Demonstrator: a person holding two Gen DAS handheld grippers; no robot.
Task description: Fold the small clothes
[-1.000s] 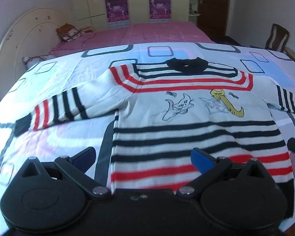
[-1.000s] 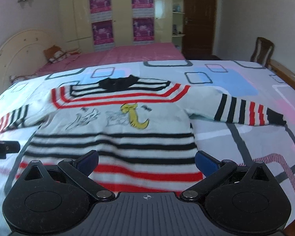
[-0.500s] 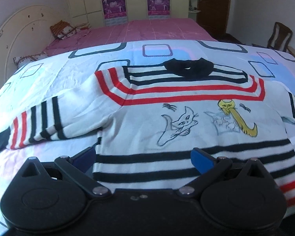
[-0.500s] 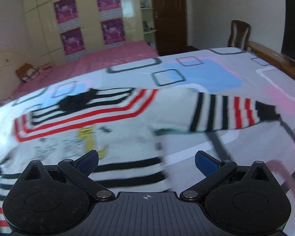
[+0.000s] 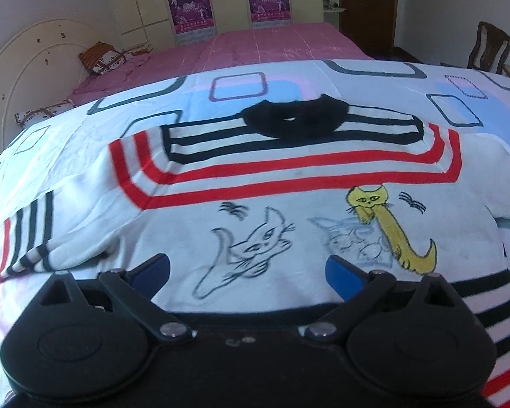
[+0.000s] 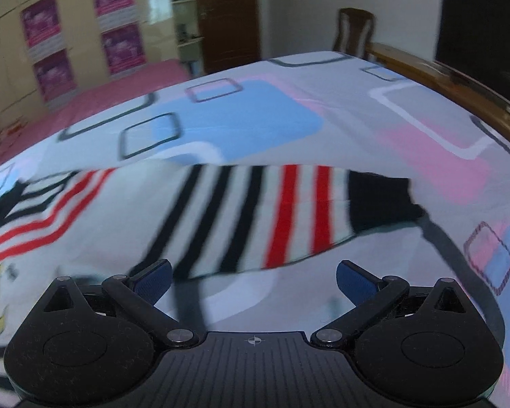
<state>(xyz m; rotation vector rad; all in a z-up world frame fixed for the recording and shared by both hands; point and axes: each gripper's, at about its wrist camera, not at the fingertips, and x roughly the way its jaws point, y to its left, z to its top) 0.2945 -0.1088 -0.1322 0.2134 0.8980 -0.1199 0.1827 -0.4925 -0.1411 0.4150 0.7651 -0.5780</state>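
- The left gripper (image 5: 247, 272) had come forward and lower over the sweater (image 5: 289, 204); a second before its camera took in the hem stripes, and now the cat drawings lay just ahead of its tips, with the collar (image 5: 292, 120) further ahead.
- The right gripper (image 6: 253, 277) had swung out past the sweater's body to the right sleeve (image 6: 255, 210), which now lay straight ahead of its tips, cuff (image 6: 377, 204) off to its right.
- Both pairs of jaws had just been closing a little, yet they stood wide apart with nothing between them; neither touched cloth.
- By my reading, folding had not yet begun: the sweater lay flat, face up, on the bedsheet (image 5: 238, 85), both sleeves spread out. The right gripper seemed lined up to take its sleeve; the left sleeve (image 5: 34, 234) lay to the left of the left gripper.
- Further ahead of the left gripper stood a pink bed (image 5: 255, 44) with pillows and a headboard, then cupboards with posters (image 5: 190, 6).
- A chair (image 6: 353, 30) and a wooden bed rail (image 6: 442, 74) stood ahead and right of the right gripper, well apart from the sleeve.
- Nothing lay on the sweater or across either approach; the right view was blurred, so fine wrinkles could not be judged.
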